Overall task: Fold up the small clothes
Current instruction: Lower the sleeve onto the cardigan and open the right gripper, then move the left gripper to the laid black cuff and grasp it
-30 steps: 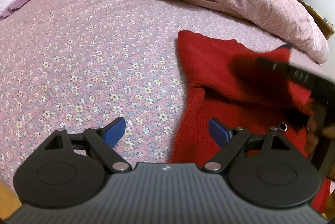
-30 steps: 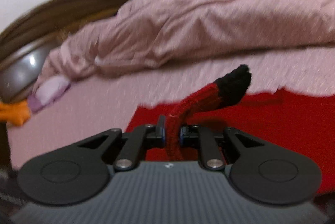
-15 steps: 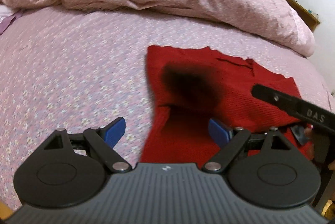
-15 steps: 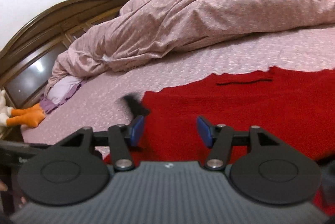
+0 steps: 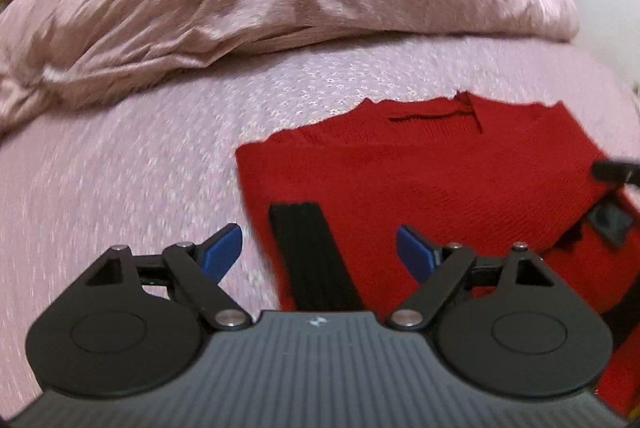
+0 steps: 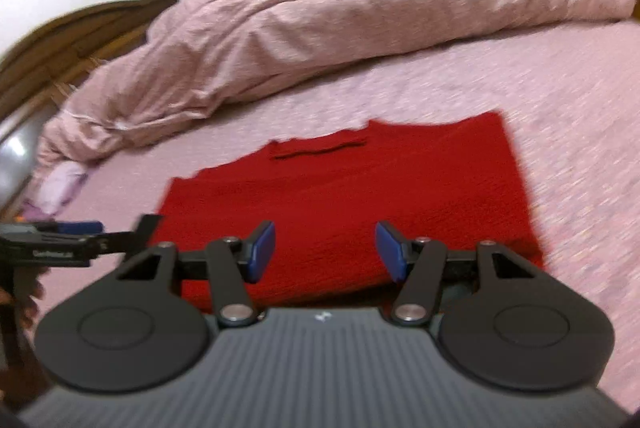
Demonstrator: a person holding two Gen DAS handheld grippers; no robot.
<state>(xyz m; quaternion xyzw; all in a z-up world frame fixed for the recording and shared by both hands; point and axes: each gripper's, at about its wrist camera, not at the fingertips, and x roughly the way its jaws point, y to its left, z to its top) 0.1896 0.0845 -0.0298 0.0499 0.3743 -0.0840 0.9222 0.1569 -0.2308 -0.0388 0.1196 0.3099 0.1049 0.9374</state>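
Red sweater [image 6: 352, 196] lies flat mid-bed, black cuff [image 5: 312, 256] folded in at 6 o'clock. Left gripper [image 5: 318, 252] and right gripper [image 6: 325, 250] hover wide open, holding nothing, probably lining up another fold, though it's blurry.

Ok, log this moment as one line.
left gripper: open, above black cuff | right gripper: open, empty | red sweater: flat on bed
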